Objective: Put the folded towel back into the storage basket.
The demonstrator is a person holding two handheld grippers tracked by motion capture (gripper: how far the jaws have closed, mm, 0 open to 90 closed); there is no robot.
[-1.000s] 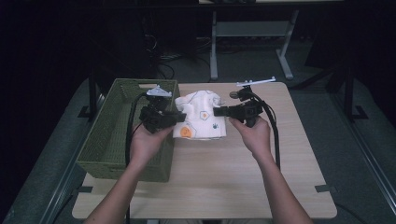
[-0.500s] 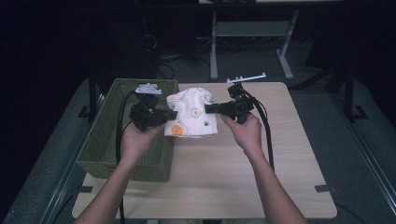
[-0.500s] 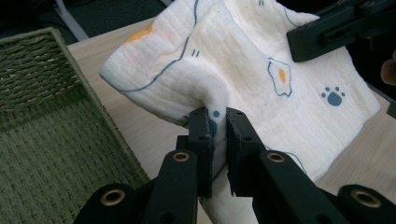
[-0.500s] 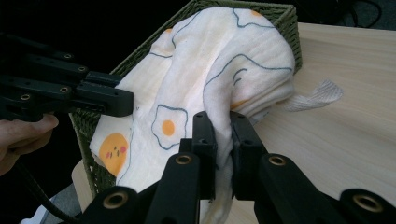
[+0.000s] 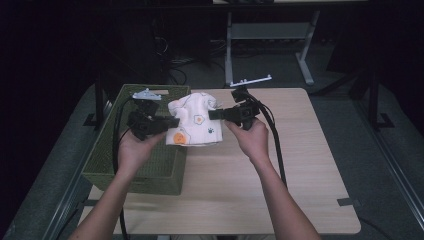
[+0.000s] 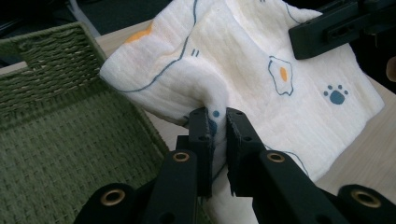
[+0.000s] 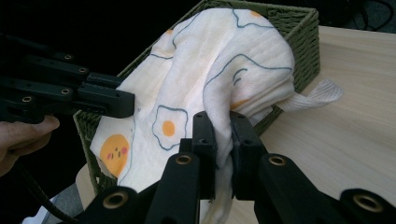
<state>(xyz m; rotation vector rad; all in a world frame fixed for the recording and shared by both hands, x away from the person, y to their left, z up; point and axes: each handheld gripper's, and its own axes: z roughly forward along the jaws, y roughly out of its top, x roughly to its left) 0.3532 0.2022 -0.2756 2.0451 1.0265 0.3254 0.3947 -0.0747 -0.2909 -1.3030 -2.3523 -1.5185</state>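
Observation:
A folded white cloth [image 5: 194, 122] printed with fried eggs and paw marks hangs in the air between both grippers, at the right rim of the green woven basket [image 5: 107, 150]. My left gripper [image 6: 217, 116] is shut on the cloth's [image 6: 261, 60] one edge, with the fabric pinched between the jaws. My right gripper [image 7: 221, 122] is shut on the opposite edge of the cloth [image 7: 205, 70]. In the high view the left gripper [image 5: 172, 121] is above the basket and the right gripper [image 5: 214, 114] is above the table.
The wooden table [image 5: 260, 180] lies under the cloth's right half, bare wood in front and to the right. The basket's inside [image 6: 56, 154] is deep. A grey frame [image 5: 265, 35] stands on the dark floor behind the table. Cables trail from both grippers.
Both hands have carried the cloth leftward, from over the table's middle to the basket's right rim. Both grips have stayed the same.

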